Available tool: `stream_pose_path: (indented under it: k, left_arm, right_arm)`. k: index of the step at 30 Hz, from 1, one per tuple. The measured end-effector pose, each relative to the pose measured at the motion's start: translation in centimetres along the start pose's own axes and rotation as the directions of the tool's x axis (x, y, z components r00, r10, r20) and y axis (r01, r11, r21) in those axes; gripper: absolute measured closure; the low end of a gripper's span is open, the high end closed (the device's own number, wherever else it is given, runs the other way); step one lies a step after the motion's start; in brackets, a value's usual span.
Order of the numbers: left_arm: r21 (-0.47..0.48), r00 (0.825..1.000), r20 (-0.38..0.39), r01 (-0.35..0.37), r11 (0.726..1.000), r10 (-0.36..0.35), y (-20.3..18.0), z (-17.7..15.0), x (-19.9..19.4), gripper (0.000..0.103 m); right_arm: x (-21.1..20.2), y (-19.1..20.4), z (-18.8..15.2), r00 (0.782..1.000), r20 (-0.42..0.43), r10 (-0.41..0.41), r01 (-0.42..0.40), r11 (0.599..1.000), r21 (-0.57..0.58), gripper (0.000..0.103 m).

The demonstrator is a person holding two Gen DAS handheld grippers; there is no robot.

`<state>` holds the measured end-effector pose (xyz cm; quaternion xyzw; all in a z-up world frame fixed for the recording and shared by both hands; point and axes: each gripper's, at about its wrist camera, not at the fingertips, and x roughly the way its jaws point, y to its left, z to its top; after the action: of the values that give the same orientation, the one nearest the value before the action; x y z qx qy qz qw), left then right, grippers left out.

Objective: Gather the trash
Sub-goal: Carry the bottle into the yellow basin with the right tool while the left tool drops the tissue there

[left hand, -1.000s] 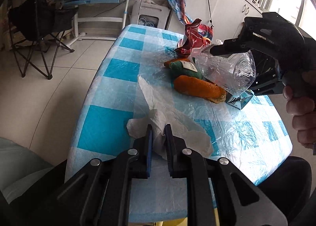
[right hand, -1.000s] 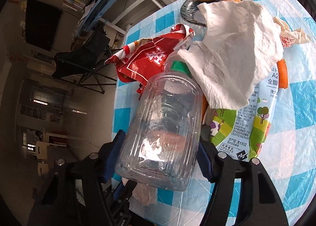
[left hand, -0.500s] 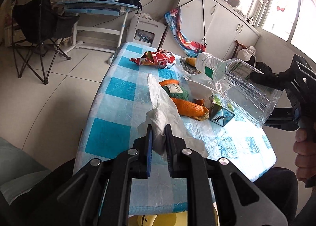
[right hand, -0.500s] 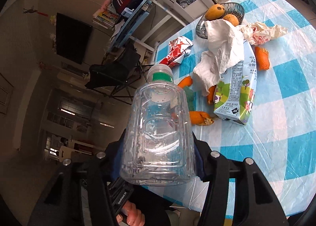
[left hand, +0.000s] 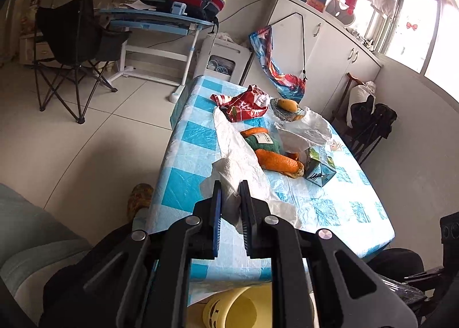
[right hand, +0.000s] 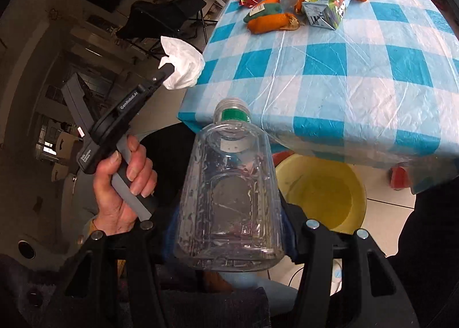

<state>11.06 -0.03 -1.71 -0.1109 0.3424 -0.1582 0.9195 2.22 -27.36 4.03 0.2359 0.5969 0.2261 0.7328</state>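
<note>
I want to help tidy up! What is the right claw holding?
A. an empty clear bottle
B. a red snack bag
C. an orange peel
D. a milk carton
A: the right claw is clamped on the empty clear bottle, above the yellow bin.

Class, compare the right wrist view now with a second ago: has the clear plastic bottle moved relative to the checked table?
Yes. The bottle, gripped in the right claw, has come back off the checked table and now hangs past its near edge, beside the yellow basin.
</note>
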Motion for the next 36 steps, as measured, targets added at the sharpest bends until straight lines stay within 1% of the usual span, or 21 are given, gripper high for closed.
stream_pose_path:
  k: [3, 7, 8, 11, 13, 15, 17, 19, 21, 24, 27, 28, 29, 30, 31, 32, 33, 36]
  left_arm:
    - [0.024, 1.0, -0.006, 0.012, 1.0, -0.012, -0.8, -0.6, -1.0, 0.09]
    - [0.072, 0.999, -0.027, 0.027, 0.997, -0.025, -2.4, -1.9, -2.2, 0.09]
    - [0.086, 0.999, -0.032, 0.029, 0.996, -0.026, -2.8, -2.2, -2.5, 0.09]
    - [0.118, 0.998, -0.054, 0.035, 0.992, -0.029, -3.7, -3.5, -3.3, 0.09]
    - [0.134, 0.997, -0.076, 0.043, 0.99, -0.033, -4.1, -4.6, -3.7, 0.09]
    - [0.152, 0.993, -0.11, 0.057, 0.987, -0.04, -4.6, -5.5, -3.6, 0.09]
    - [0.182, 0.988, -0.146, 0.074, 0.981, -0.048, -5.4, -6.4, -3.3, 0.09]
    - [0.223, 0.981, -0.186, 0.102, 0.97, -0.061, -6.6, -7.2, -3.0, 0.09]
    - [0.277, 0.969, -0.238, 0.137, 0.951, -0.07, -8.0, -8.2, -2.7, 0.09]
    - [0.352, 0.945, -0.319, 0.188, 0.917, -0.071, -9.9, -10.2, -1.9, 0.09]
    - [0.413, 0.923, -0.381, 0.225, 0.883, -0.057, -11.5, -12.0, -1.3, 0.09]
    - [0.427, 0.919, -0.392, 0.231, 0.874, -0.051, -11.9, -12.3, -1.3, 0.09]
    - [0.44, 0.915, -0.402, 0.234, 0.867, -0.043, -12.3, -12.7, -1.2, 0.087]
    - [0.446, 0.91, -0.412, 0.239, 0.862, -0.039, -12.5, -13.0, -1.2, 0.077]
    - [0.453, 0.911, -0.412, 0.233, 0.86, -0.029, -12.7, -13.1, -1.3, 0.069]
    - [0.461, 0.916, -0.401, 0.215, 0.861, -0.014, -12.8, -13.1, -1.5, 0.049]
    - [0.466, 0.923, -0.386, 0.199, 0.862, -0.004, -12.7, -13.0, -1.7, 0.037]
    - [0.444, 0.932, -0.362, 0.199, 0.874, -0.028, -12.2, -12.4, -2.3, 0.03]
  right_arm:
    - [2.0, -1.0, -1.6, 0.994, -0.041, -0.098, 0.098, 0.995, -0.003, 0.047]
    - [3.9, -2.1, -2.3, 0.986, -0.05, -0.161, 0.161, 0.987, -0.001, 0.047]
    - [4.2, -2.4, -2.2, 0.985, -0.043, -0.165, 0.165, 0.986, 0.005, 0.046]
    - [4.3, -3.3, -2.2, 0.989, 0.005, -0.15, 0.149, 0.988, 0.038, 0.043]
    - [3.2, -3.3, -2.9, 0.99, 0.069, -0.124, 0.121, 0.992, 0.047, 0.04]
    - [1.6, -3.4, -3.3, 0.982, 0.153, -0.114, 0.107, 0.993, 0.057, 0.038]
    - [-0.4, -3.3, -3.7, 0.959, 0.254, -0.122, 0.108, 0.992, 0.068, 0.035]
    - [-2.3, -3.6, -4.1, 0.926, 0.348, -0.15, 0.128, 0.988, 0.086, 0.031]
    - [-3.9, -4.1, -4.2, 0.892, 0.414, -0.179, 0.15, 0.983, 0.103, 0.03]
    - [-5.5, -4.7, -4.4, 0.856, 0.473, -0.207, 0.169, 0.978, 0.123, 0.029]
    - [-6.0, -5.1, -4.7, 0.832, 0.512, -0.214, 0.166, 0.976, 0.139, 0.029]
    - [-5.8, -5.4, -4.8, 0.827, 0.518, -0.217, 0.165, 0.976, 0.145, 0.029]
    - [-5.6, -5.6, -4.9, 0.826, 0.52, -0.219, 0.162, 0.975, 0.154, 0.029]
    - [-5.4, -5.9, -5.1, 0.826, 0.52, -0.218, 0.155, 0.975, 0.162, 0.029]
    - [-5.3, -6.1, -5.2, 0.827, 0.519, -0.215, 0.147, 0.974, 0.17, 0.029]
    - [-5.4, -6.1, -5.3, 0.826, 0.522, -0.212, 0.14, 0.975, 0.175, 0.029]
    - [-5.5, -6.1, -5.3, 0.822, 0.53, -0.208, 0.135, 0.975, 0.174, 0.029]
    - [-5.8, -6.2, -5.6, 0.814, 0.545, -0.2, 0.121, 0.977, 0.176, 0.028]
